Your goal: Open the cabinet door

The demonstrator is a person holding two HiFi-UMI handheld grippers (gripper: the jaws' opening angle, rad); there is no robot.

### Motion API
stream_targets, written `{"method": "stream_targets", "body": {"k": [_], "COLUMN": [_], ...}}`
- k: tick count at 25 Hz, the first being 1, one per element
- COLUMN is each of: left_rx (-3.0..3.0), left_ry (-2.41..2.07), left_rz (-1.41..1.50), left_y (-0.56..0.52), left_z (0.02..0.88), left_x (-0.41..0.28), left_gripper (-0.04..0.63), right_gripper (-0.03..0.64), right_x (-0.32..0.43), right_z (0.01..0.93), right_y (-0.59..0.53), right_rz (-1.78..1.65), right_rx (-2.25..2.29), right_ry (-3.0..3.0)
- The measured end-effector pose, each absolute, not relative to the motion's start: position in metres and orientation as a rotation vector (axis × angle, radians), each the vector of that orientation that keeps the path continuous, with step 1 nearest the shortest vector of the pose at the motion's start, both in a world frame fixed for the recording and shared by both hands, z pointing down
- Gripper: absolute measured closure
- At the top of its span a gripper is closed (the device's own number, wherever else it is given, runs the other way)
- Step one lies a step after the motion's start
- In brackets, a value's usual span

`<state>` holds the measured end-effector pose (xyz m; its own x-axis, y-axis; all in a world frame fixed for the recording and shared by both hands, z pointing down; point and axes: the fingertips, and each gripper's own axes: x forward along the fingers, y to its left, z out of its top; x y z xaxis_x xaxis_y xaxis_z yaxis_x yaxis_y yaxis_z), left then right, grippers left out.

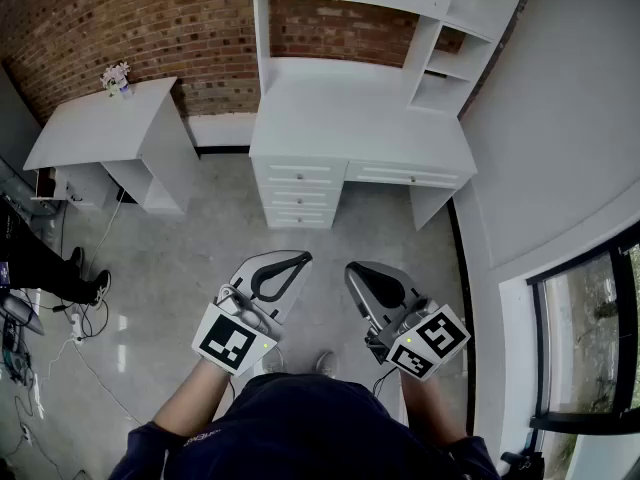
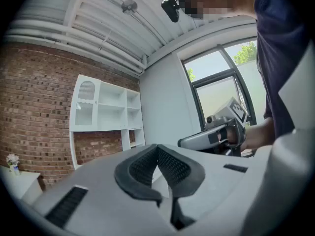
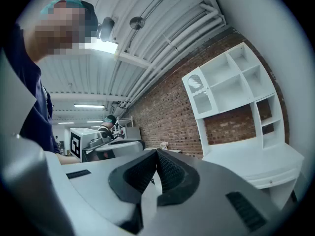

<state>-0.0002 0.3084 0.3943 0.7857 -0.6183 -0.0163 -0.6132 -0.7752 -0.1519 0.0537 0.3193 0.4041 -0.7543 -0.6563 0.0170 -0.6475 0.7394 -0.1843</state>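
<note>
While the person is standing well back on the floor, stage: the task is sitting at its very start, and nothing is touching the door yet.
Floor: pale grey polished floor is stretching between the person and the furniture, so the whole approach is waiting to be made.
Desk unit: tall white wooden desk with drawers and an open-shelf hutch is standing against the red brick wall, well apart from both grippers.
Side table: small white wooden side table is standing to the left of the desk and is playing no part in the job.
Cabinet door: small white door with an arched grille panel is sitting in the hutch's upper left compartment. It is looking shut and flush with its frame, though it is showing too far off and too small to be sure or to pick out a handle.
Left gripper: grey two-jaw left gripper is pointing level toward the desk, its ribbed black pads pressing together at the tips and pinching nothing.
Right gripper: matching grey right gripper is hanging just beside the left one, also level, with its tips meeting on nothing.
Remaining, as a judgement: walking up to the desk, raising one gripper to the door's free edge or handle, spreading the jaws, gripping it, and swinging the door outward are all waiting to be done.
</note>
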Motion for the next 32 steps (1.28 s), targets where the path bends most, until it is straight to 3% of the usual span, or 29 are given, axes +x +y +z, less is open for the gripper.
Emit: {"method": "stream_targets", "body": {"k": [32], "left_rx": [-2.775], "left_ry": [1.051], "left_rz": [-0.128], "left_y": [0.364], "left_z": [0.405], "left_x": [0.083], "left_gripper": [0.588], "right_gripper": [0.589], "right_x": [0.133], "right_z": [0.417], "right_y": [0.370], "right_rz": [-0.336], "right_rx": [-0.944], "right_ry": [2.897]}}
